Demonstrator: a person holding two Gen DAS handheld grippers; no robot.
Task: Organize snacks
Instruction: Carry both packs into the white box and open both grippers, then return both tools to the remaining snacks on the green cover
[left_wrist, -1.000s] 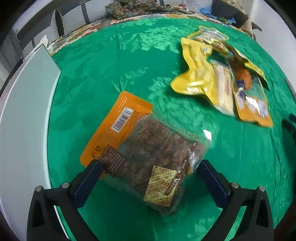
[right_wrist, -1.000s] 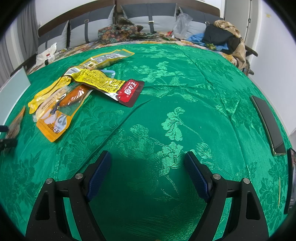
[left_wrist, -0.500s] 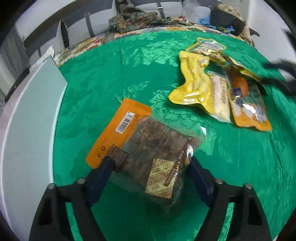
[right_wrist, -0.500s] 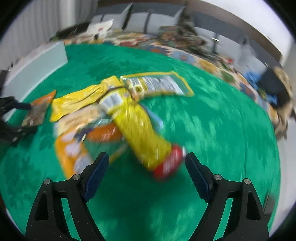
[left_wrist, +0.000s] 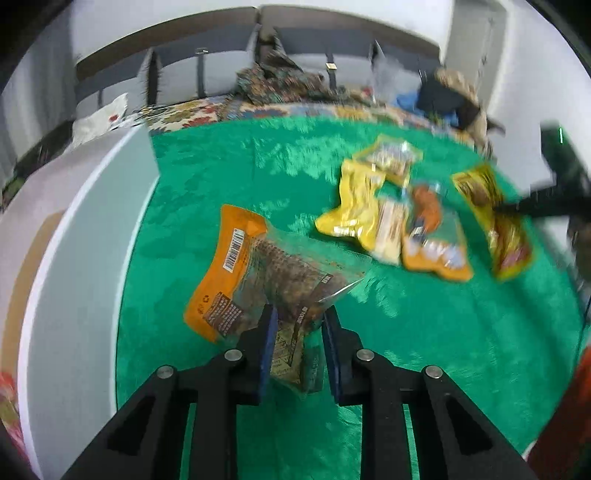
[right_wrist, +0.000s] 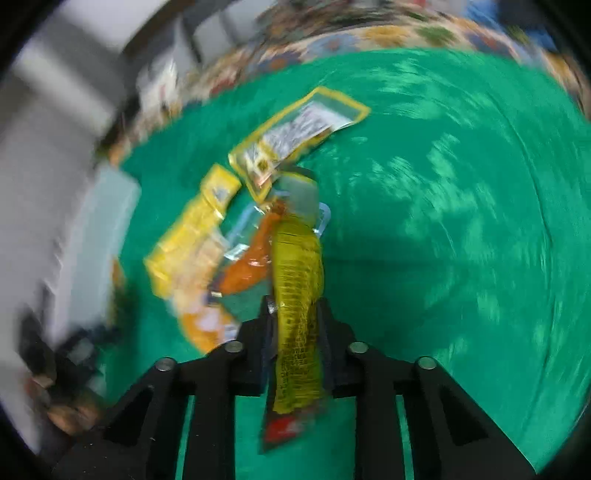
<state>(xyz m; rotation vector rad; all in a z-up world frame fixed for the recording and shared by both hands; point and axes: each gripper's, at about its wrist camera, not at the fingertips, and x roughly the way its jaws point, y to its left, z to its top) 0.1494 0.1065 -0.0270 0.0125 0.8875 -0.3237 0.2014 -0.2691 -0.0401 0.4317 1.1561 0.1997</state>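
Currently the left gripper (left_wrist: 298, 328) has its blue-padded fingers pressed onto the near corner of the orange-and-clear plastic pouch of brown snack pieces (left_wrist: 266, 273). The pouch fans away from the jaws over the green patterned tablecloth (left_wrist: 424, 350), its barcoded orange end farthest from the tongs. A white-rimmed grey tray (left_wrist: 85, 258) lies to the left of that pouch, apart from it.

To the right of the orange-and-clear pouch, well apart from it, sits the loose pile of yellow and orange snack packets (left_wrist: 391, 221).

Right wrist view is motion-blurred. The right gripper (right_wrist: 295, 317) is clamped on the long yellow printed snack packet with a red end (right_wrist: 297, 295). That packet runs straight between the fingers: the red end hangs behind the jaws toward the camera, the yellow length extends forward over the pile. Whether its far end touches the pile cannot be told.

Beyond the tip of the long yellow packet lies a flat yellow-bordered packet with a white label (right_wrist: 295, 133), on the cloth. An orange sausage-shaped packet (right_wrist: 251, 266) lies just left of the long yellow packet.
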